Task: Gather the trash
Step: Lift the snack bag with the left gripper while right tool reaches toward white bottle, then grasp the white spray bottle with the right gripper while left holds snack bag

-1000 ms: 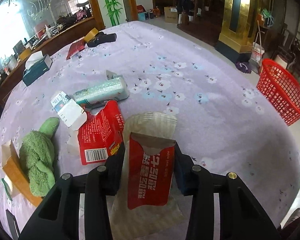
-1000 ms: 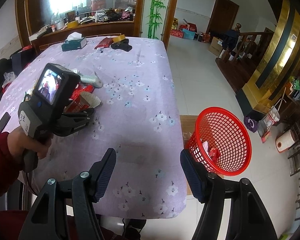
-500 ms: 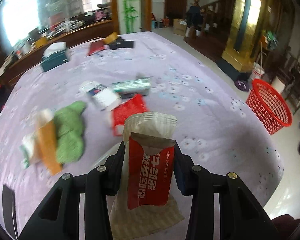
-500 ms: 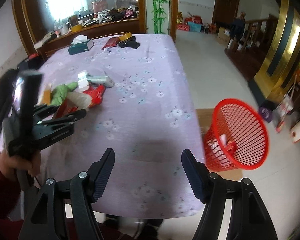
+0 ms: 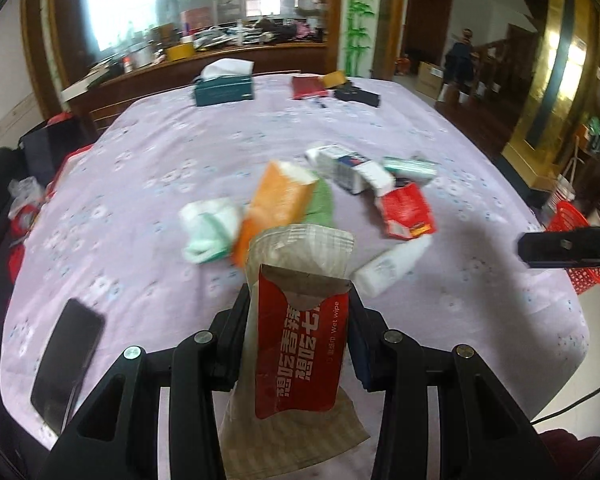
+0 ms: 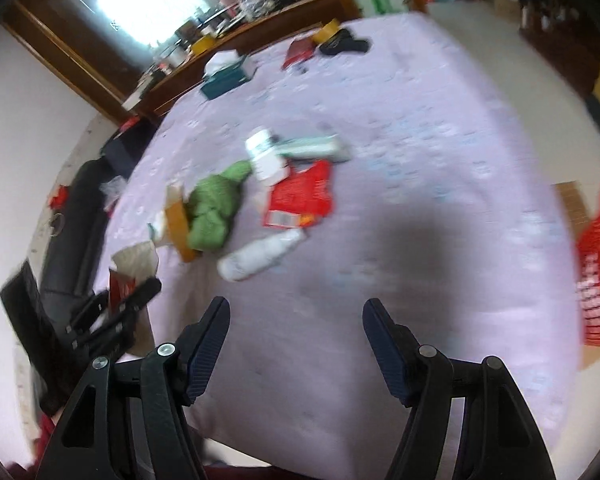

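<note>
Wet-wipe packet [image 5: 300,344], pinched in the left gripper [image 5: 298,344], could slip out mid-carry; right gripper [image 6: 296,344] jaws gape empty.

Light source: a blown-out window [image 5: 112,4] at the upper left of both views, washed to white.
Overall level: bright daylight, dimmer toward the right side of the room.
Glare: the gold pillar [image 5: 556,80] shines at the upper right of the left wrist view.
Shadow: a soft dark patch on the tablecloth [image 6: 420,248] at centre right of the right wrist view.
Blur: motion smear throughout; the right wrist view is worse.
Edges: fisheye bending, black corners.
</note>
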`<action>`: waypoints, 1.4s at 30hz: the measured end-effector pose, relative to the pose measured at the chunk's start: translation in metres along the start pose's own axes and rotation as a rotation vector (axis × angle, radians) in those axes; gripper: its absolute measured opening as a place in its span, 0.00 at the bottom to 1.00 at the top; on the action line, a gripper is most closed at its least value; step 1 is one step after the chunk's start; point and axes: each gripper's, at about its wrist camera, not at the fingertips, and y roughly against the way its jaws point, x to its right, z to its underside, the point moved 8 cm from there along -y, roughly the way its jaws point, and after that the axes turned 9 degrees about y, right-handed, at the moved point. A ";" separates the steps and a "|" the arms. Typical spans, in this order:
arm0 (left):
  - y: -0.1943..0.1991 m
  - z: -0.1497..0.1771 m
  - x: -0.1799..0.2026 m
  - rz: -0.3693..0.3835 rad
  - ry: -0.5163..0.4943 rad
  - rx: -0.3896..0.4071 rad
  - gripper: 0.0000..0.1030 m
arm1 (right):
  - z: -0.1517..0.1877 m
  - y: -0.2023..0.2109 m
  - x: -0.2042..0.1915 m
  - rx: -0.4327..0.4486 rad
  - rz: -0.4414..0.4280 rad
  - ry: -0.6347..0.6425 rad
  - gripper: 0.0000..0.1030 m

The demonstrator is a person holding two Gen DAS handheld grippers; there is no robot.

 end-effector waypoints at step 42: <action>-0.008 0.002 0.029 0.061 -0.074 -0.019 0.40 | 0.010 -0.040 -0.024 0.015 0.198 0.117 0.38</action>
